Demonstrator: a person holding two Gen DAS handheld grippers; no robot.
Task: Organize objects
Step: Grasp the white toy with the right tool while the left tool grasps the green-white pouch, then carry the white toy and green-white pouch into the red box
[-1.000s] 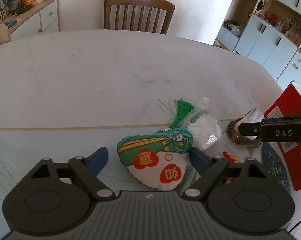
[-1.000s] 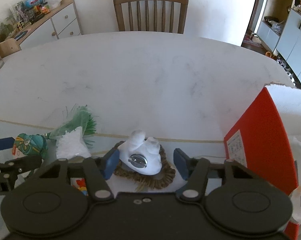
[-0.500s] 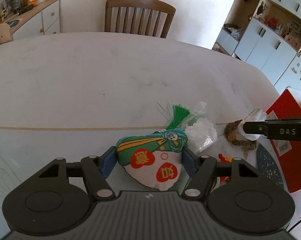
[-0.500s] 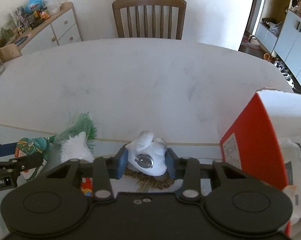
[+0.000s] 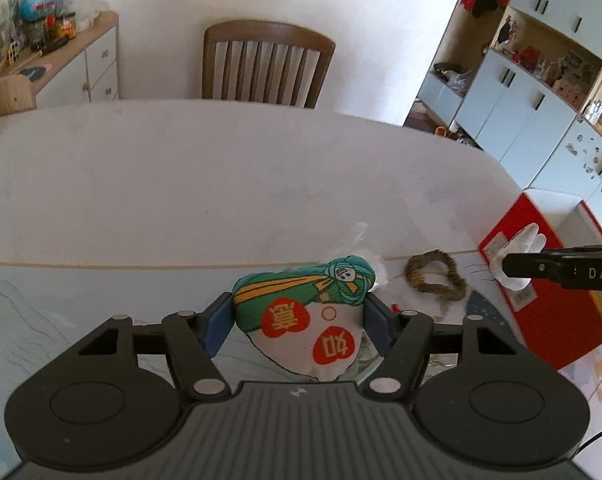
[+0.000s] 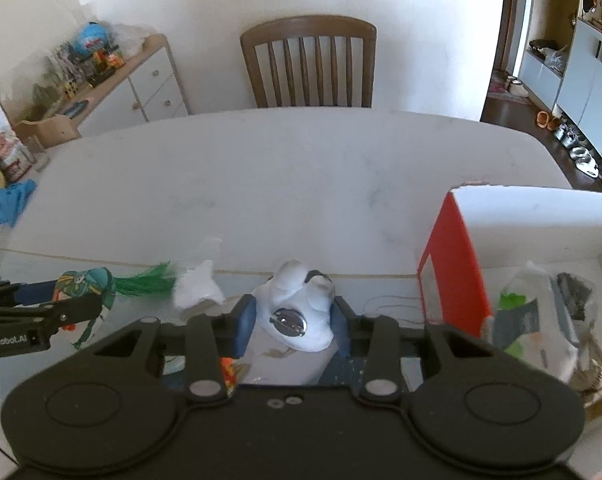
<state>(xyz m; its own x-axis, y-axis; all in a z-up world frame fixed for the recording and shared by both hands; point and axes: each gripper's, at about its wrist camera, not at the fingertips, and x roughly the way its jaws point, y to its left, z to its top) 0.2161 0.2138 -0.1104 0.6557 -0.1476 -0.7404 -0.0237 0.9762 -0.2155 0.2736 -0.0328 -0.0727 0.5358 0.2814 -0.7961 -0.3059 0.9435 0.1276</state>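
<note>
Both pickups look done: the left gripper (image 5: 299,320) clamps the pouch (image 5: 305,320), the right gripper (image 6: 293,320) the white toy (image 6: 297,312), above the near table (image 6: 301,168). Next, likely carrying them into the red box (image 6: 457,264) at right.

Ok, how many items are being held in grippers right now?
2. The green pouch is clamped in the left gripper; the white figurine is clamped in the right gripper, beside the red box.

Pouch (image 5: 305,320) sits btwn left gripper (image 5: 297,320) pads. Twine ring (image 5: 435,276) on table (image 5: 221,184) at 3 o'clock of pouch; box (image 5: 541,292) further at 3. Chair (image 5: 267,64) behind table, 12 o'clock.
</note>
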